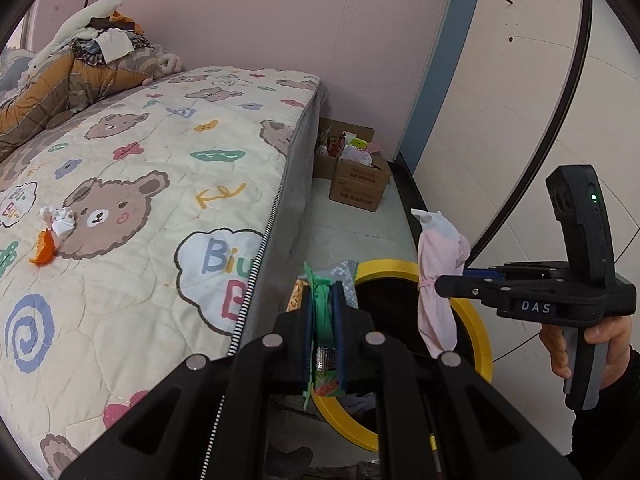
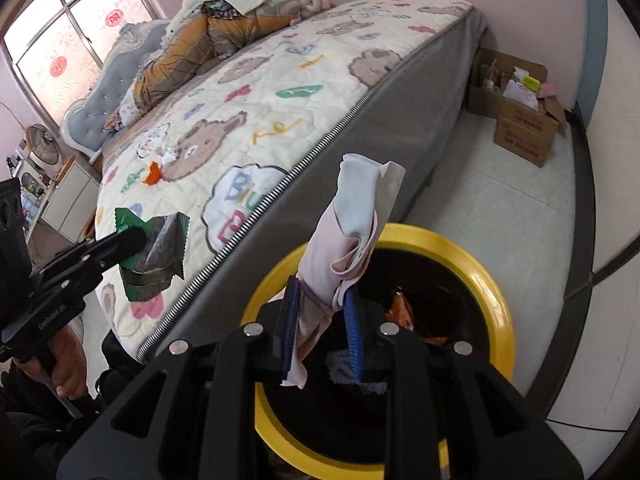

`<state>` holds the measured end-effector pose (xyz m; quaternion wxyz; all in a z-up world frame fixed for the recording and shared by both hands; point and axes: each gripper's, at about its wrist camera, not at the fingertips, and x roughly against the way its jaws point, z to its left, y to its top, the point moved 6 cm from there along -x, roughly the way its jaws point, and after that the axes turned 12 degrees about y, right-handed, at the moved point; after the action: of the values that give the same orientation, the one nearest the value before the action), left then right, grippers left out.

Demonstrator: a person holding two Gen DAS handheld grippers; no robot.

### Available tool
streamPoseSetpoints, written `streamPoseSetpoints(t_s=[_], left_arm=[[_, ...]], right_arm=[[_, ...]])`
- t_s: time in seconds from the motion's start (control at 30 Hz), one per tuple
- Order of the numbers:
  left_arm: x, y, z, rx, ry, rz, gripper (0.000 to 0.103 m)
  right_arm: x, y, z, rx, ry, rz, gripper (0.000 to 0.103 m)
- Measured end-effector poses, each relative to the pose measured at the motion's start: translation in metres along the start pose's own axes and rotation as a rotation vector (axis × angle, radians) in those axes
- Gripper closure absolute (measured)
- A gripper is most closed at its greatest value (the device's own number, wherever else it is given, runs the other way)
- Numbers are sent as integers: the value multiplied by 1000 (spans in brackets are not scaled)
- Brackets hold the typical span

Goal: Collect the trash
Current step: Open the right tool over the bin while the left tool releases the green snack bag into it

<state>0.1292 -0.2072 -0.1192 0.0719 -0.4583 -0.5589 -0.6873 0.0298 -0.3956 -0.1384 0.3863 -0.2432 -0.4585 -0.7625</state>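
Note:
My left gripper [image 1: 322,300] is shut on a green snack wrapper [image 1: 320,312], held beside the bed edge near the bin's rim; from the right wrist view that gripper [image 2: 138,236] and wrapper [image 2: 156,256] hang over the mattress edge. My right gripper [image 2: 322,304] is shut on a pink and white plastic bag [image 2: 344,248], directly over the yellow-rimmed bin [image 2: 472,252]. In the left wrist view the right gripper [image 1: 440,282] pinches the bag [image 1: 438,276] above the bin [image 1: 478,328]. An orange scrap [image 1: 43,250] and a crumpled white tissue [image 1: 60,220] lie on the bed.
The bed's bear-print quilt [image 1: 160,200] fills the left, with piled bedding [image 1: 80,64] at its head. Open cardboard boxes [image 1: 358,176] stand on the floor by the pink wall. A white curved panel [image 1: 520,120] lines the right. Orange wrappers [image 2: 404,312] lie inside the bin.

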Motion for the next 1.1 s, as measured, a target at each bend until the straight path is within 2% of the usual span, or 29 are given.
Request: streamPoseSetpoints(t_s=[0.07,0.33,0.6,0.67,0.7,0.73,0.77,0.8,0.97,1.1], left_arm=[[-3,-1,-9,-10,-4,9,94],[-18,-6,-40,-58,-28,50,93],[-29,-15,-54,-86,-38,85,92],[-30,-15,-54,-87,-29,84,87],[-30,-15,-54,-81,-29,83,81],[-28,-15,-52,-69,-25,79,70],[-26,-14,-49,-59,-25,72,63],[-24,-14,-47,-50,-21,59,53],[-12,-11,-33,-41,8,-2,42],[-6,-7,-15,-9,23,-18,38]], right_arm=[[2,-7,-7,-5,-27,14,82],[-4,-25,-31,-61,-34,70,81],[-17,-37,-53,-105,-44,117,78],[-16,-37,-57,-108,-57,118,77],[-13,-36,-60,-116,-63,113,76],[-11,-35,-62,-125,-67,106,71],[-8,-34,-64,-132,-70,97,64],[-4,-32,-66,-139,-76,83,61],[19,-10,-72,-152,-109,-14,58],[33,19,-62,-124,-89,-105,53]])
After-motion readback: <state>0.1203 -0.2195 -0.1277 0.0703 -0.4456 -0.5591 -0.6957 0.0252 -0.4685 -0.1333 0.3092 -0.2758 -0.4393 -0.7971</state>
